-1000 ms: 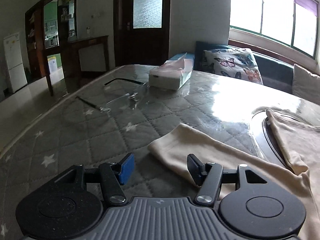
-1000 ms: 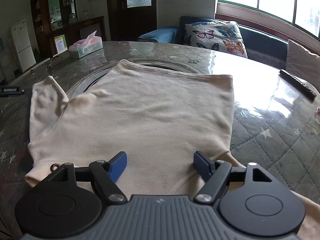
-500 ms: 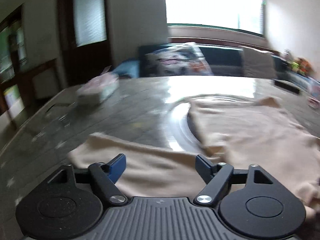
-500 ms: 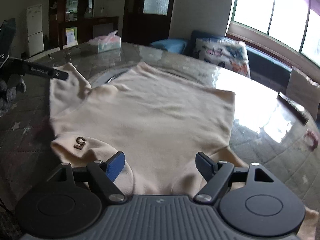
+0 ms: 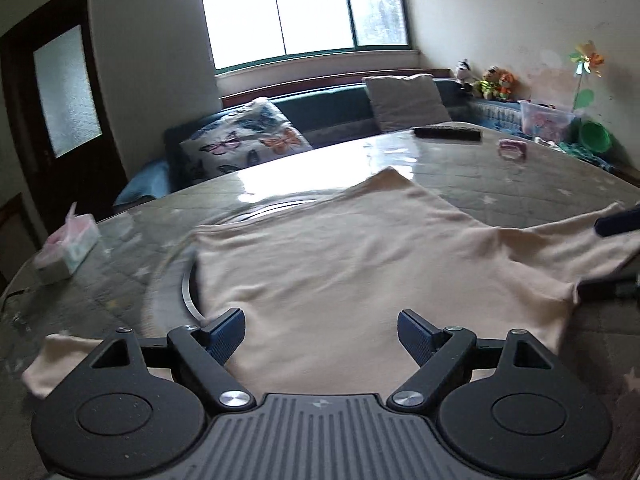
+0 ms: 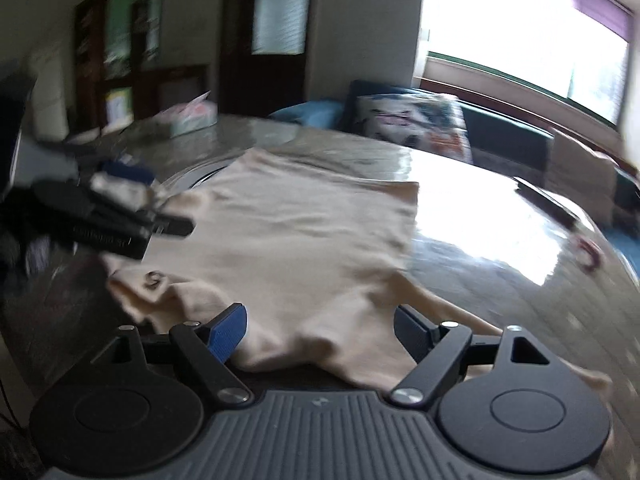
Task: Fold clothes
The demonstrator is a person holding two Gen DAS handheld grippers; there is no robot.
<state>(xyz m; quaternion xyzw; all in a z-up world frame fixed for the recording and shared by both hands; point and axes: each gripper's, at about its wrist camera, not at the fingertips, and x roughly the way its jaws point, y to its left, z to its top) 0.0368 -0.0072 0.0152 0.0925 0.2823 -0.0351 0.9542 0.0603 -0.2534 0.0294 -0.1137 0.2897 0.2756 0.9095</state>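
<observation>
While both grippers hang over the table, the scene lists as follows.

Tissue box [image 5: 66, 254]: pale carton at the table's left edge, pink tissue sticking out of its top; blurred in the right wrist view [image 6: 188, 114].
Clear tub [image 5: 546, 119]: on the ledge past the table's far right; pink contents, too small to identify.
Green bowl [image 5: 595, 137]: beside the tub; whether anything is in it cannot be told.
Shirt [image 5: 360, 276]: cream garment spread flat across the table's middle, one sleeve [image 5: 44, 364] out to the left, the other reaching toward the right edge; a small dark mark [image 6: 154, 280] shows near its near-left corner.
Left gripper [image 5: 320, 328]: jaws wide apart and just been opening, hovering over the shirt's near edge, nothing pinched between them.
Right gripper [image 6: 320, 330]: jaws also spread and just been opening a little; shirt cloth lies under and between them, the pads not pressing it.
Table [image 5: 500, 172]: round, grey quilted cover with stars under a glossy sheet, a circular inset ring [image 5: 188, 292] partly under the shirt.
Remote [image 5: 447, 133]: dark bar at the far rim.
Pink item [image 5: 512, 149]: small, near the remote; kind unclear.
Room: bright window [image 5: 304, 8], dark sofa with butterfly cushion [image 5: 244, 142] and plain cushion [image 5: 404, 100], dark door with frosted pane [image 5: 66, 92], soft toys [image 5: 494, 82] on the ledge.
</observation>
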